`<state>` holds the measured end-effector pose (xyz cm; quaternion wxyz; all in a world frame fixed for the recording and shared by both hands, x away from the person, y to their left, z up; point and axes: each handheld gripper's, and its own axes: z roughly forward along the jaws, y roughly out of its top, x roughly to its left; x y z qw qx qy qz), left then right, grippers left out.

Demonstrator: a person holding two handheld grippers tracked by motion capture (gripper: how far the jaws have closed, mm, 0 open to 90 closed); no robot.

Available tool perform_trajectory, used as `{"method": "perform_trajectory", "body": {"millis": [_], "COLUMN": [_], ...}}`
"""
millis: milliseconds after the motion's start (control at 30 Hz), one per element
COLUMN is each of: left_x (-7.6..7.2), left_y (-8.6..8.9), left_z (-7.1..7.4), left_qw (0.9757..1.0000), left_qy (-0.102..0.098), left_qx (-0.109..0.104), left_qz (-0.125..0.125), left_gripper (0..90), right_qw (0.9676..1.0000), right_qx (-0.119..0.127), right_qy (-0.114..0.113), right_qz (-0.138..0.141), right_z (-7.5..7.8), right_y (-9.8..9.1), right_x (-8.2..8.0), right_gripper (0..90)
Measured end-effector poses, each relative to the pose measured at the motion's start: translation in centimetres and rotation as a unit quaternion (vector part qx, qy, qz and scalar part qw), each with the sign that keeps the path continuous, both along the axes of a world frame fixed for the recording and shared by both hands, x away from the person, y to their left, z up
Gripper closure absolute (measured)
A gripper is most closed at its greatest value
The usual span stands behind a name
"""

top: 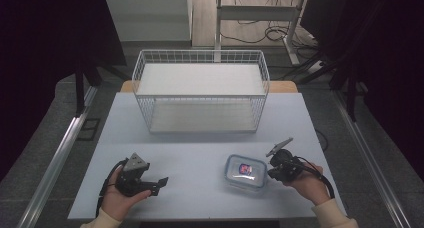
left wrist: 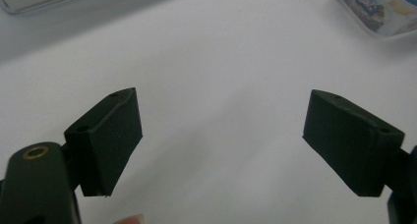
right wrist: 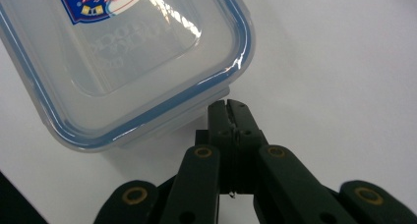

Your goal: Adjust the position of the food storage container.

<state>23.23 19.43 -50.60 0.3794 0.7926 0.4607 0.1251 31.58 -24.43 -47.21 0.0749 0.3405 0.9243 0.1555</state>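
A clear plastic food container (top: 245, 172) with a blue-rimmed lid and a red and blue label lies on the pale table (top: 200, 153) at front right. My right gripper (top: 272, 169) sits just right of it, jaws shut with nothing between them. In the right gripper view the closed tips (right wrist: 230, 108) are right at the container (right wrist: 128, 62), by its lid's side flap; whether they touch is unclear. My left gripper (top: 159, 184) rests at front left, jaws wide open over bare table. Its two pads (left wrist: 110, 135) stand far apart, and a corner of the container (left wrist: 381, 10) shows far off.
A white wire basket (top: 200, 90) stands at the back middle of the table. A desk frame and cables (top: 270, 33) lie on the floor behind it. Metal rails (top: 60, 153) run along both sides of the table.
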Motion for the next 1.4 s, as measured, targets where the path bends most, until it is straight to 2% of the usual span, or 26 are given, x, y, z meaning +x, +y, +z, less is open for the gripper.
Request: {"method": "perform_trajectory", "body": {"millis": [467,933,1133,1267,1333,1400], "left_x": [0.2,0.1,0.0,-0.1,-0.2,-0.2], "left_y": [0.1,0.1,0.0,0.0,0.1,0.1], "left_z": [-0.3,-0.3,-0.3,-0.4,-0.4,-0.4], "left_qw": [1.0000,0.9999,0.9996,0.9997,0.9997,0.9997], "left_qy": [0.006,-0.007,-0.010,-0.013,-0.013,-0.014], "left_qx": [0.000,-0.004,-0.011,-0.008,-0.005,-0.008], "left_qz": [0.003,0.011,0.022,0.020,0.020,0.021], "left_gripper": [14.8,15.2,15.4,15.5,15.6,15.6], "right_qw": [0.9987,0.9964,0.9954,0.9952,0.9956,0.9954], "right_qx": [0.040,0.063,0.068,0.072,0.075,0.087], "right_qy": [-0.012,-0.012,-0.009,-0.009,-0.013,-0.020], "right_qz": [0.029,0.056,0.066,0.065,0.055,0.035], "right_z": [-0.4,-1.0,-1.1,-1.0,-0.7,-0.4], "right_y": [4.1,7.9,8.6,8.4,7.9,7.2], "right_x": [1.2,1.8,1.8,1.8,1.8,1.7], "right_gripper": [89.3,89.3,89.3,89.3,89.3,89.3]}}
